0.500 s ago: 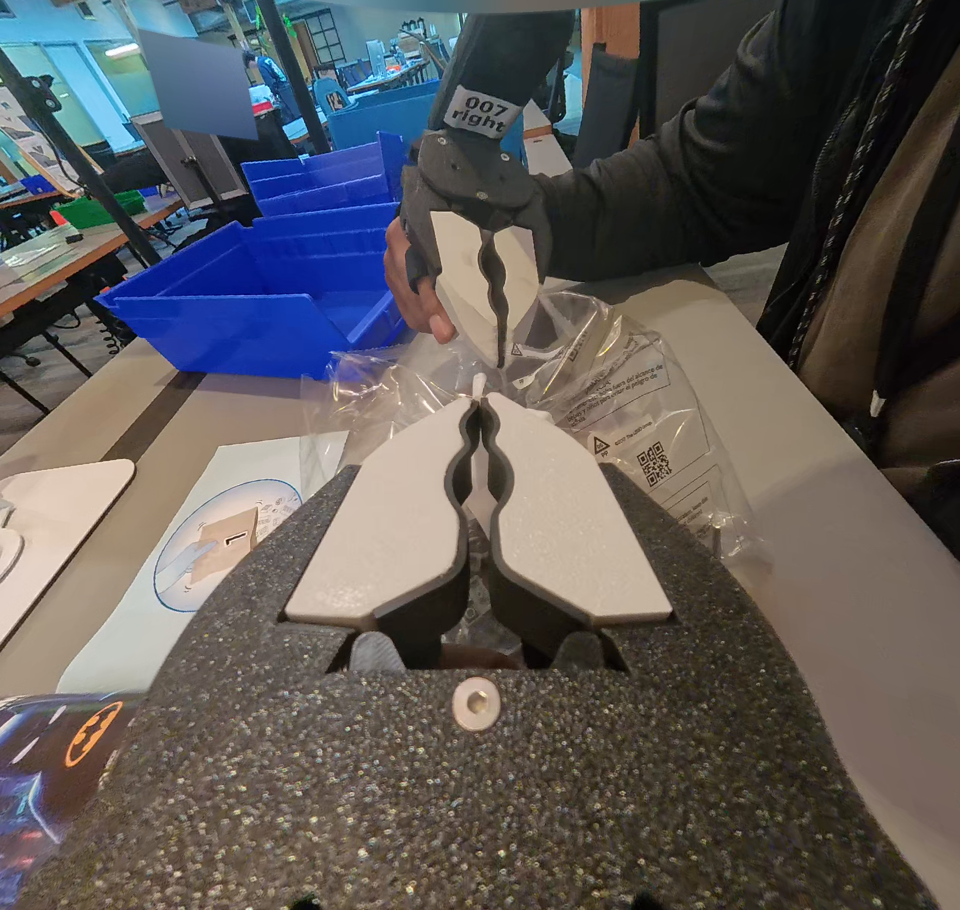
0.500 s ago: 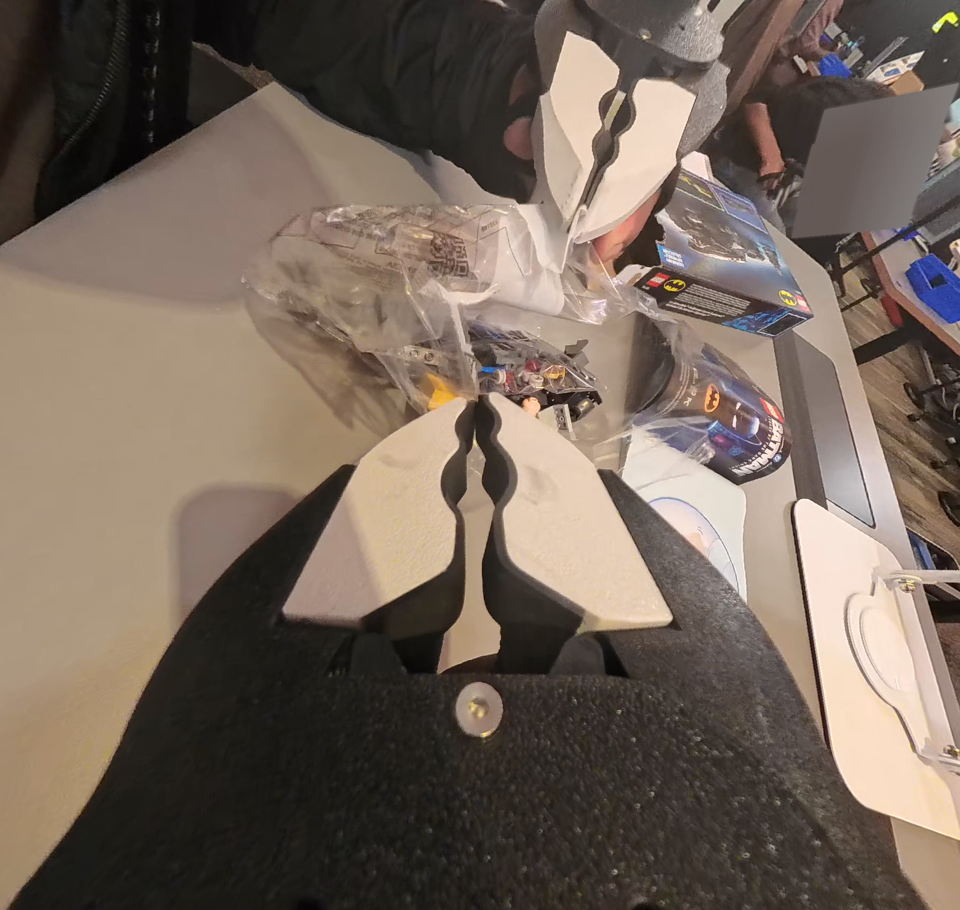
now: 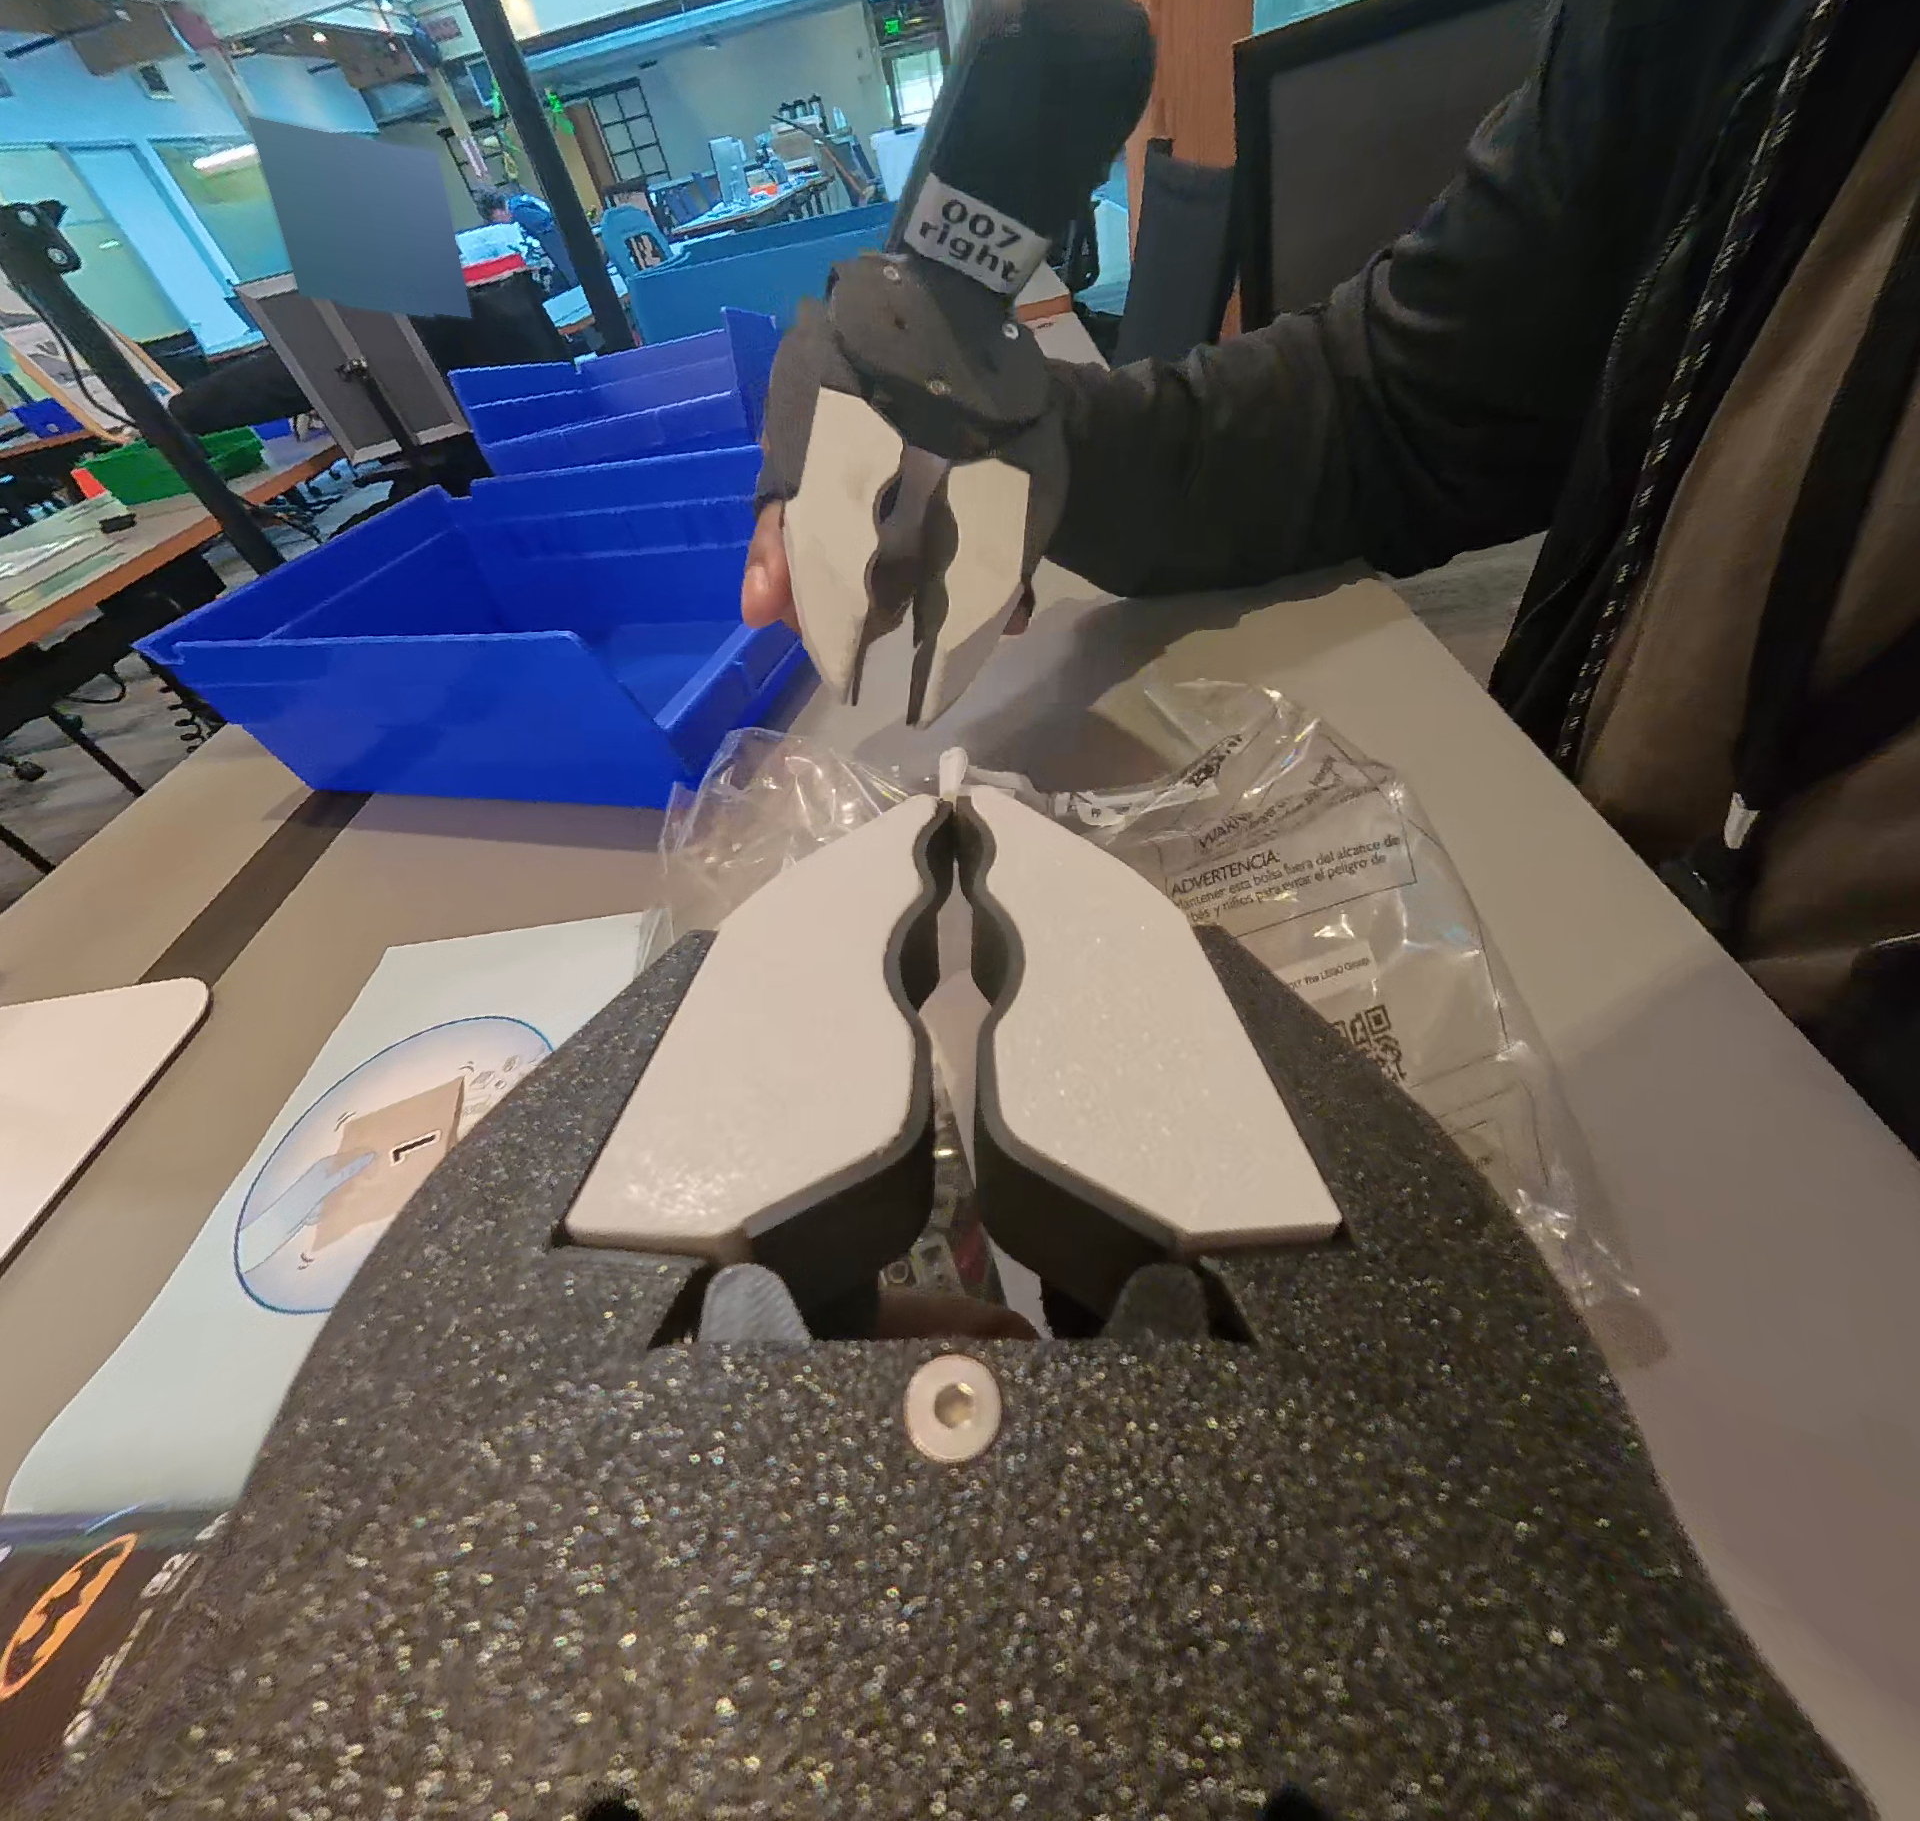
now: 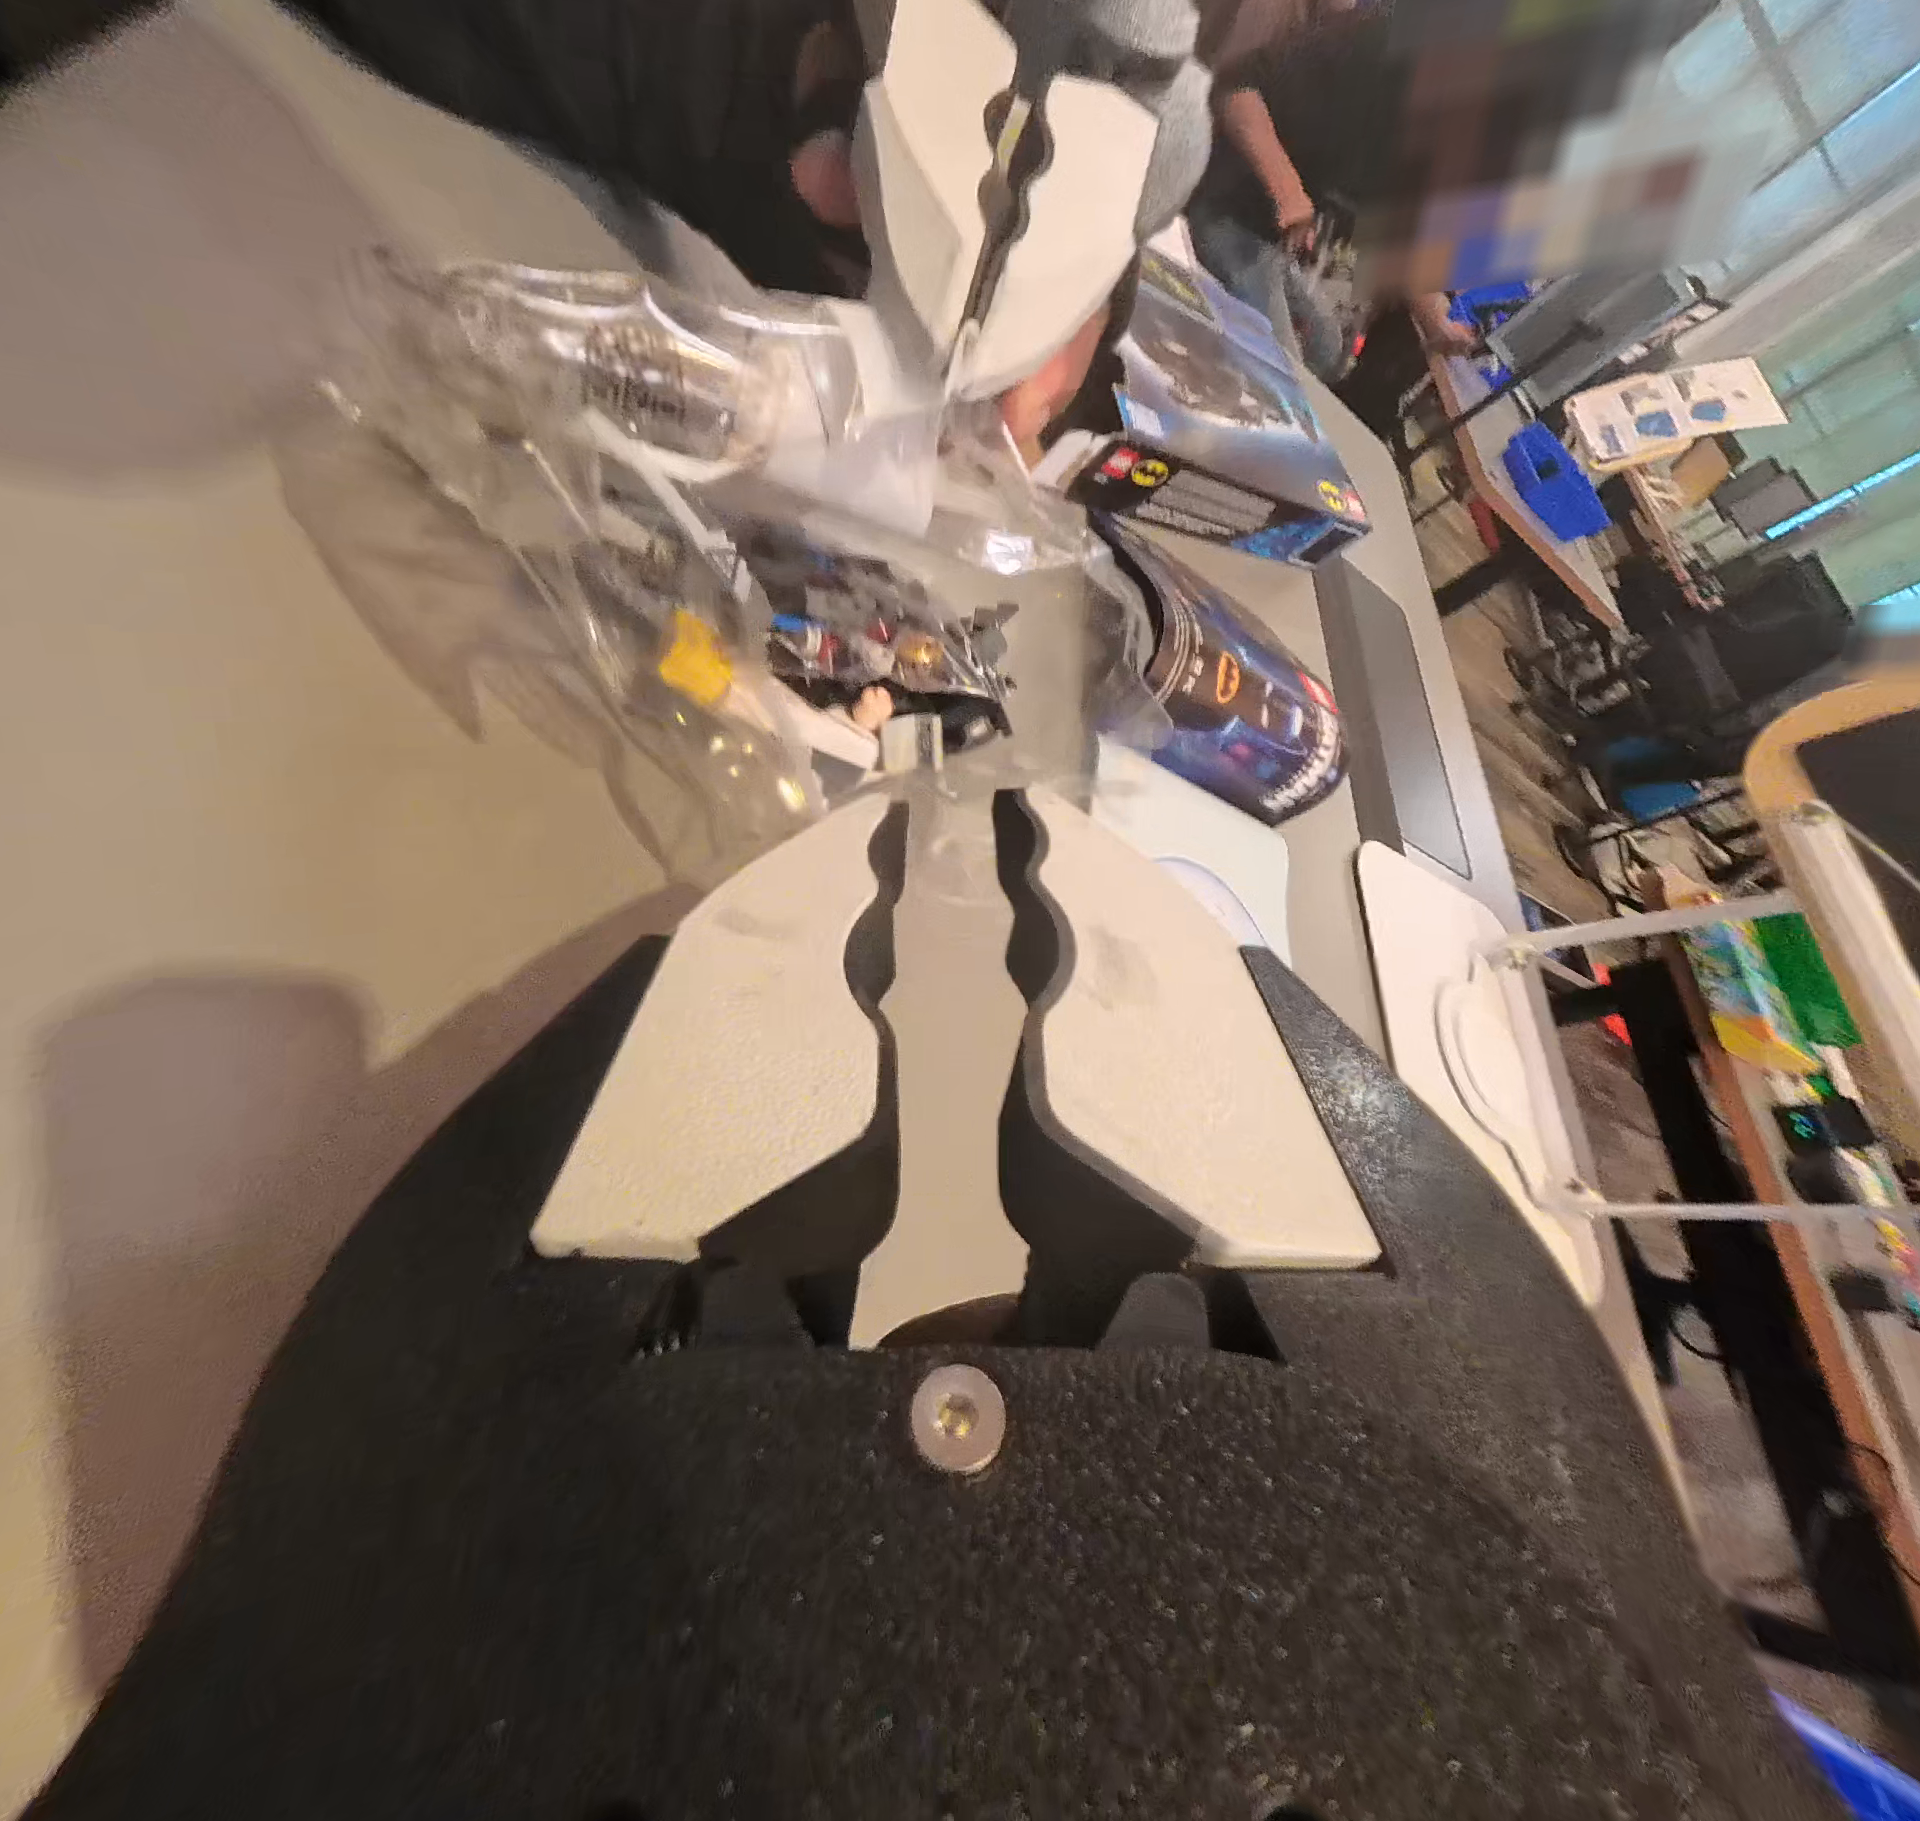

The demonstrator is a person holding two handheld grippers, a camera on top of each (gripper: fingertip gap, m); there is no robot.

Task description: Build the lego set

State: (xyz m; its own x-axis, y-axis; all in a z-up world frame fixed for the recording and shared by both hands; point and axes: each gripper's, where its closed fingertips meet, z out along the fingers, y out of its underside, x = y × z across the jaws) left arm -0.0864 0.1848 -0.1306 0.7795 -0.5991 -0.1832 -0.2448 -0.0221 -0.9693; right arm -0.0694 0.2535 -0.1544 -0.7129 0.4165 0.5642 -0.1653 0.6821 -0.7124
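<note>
My left gripper [image 3: 951, 807] is shut on the top edge of a clear plastic bag [image 3: 1299, 867]; a white scrap of it sticks out past the fingertips. The right wrist view shows the left gripper [image 4: 961, 358] pinching the bag [image 4: 644, 483], which hangs with several small toy bricks [image 4: 883, 649] inside. My right gripper [image 4: 951, 800] is open, with loose clear film lying just ahead of its fingertips. In the left wrist view the right gripper [image 3: 883, 706] hovers with its fingers apart just above the bag, not touching it.
Blue bins [image 3: 468, 649] stand on the grey table at the back left. A printed sheet [image 3: 416, 1075] and a white board [image 3: 73, 1065] lie at the left. A dark toy box [image 4: 1216, 493] and a dark booklet [image 4: 1236, 691] lie beyond the bag. Tip to tip, the grippers are about 8 centimetres apart.
My right gripper has opened, let go of the bag and lifted a little away from it. My left gripper stays shut on the bag's edge.
</note>
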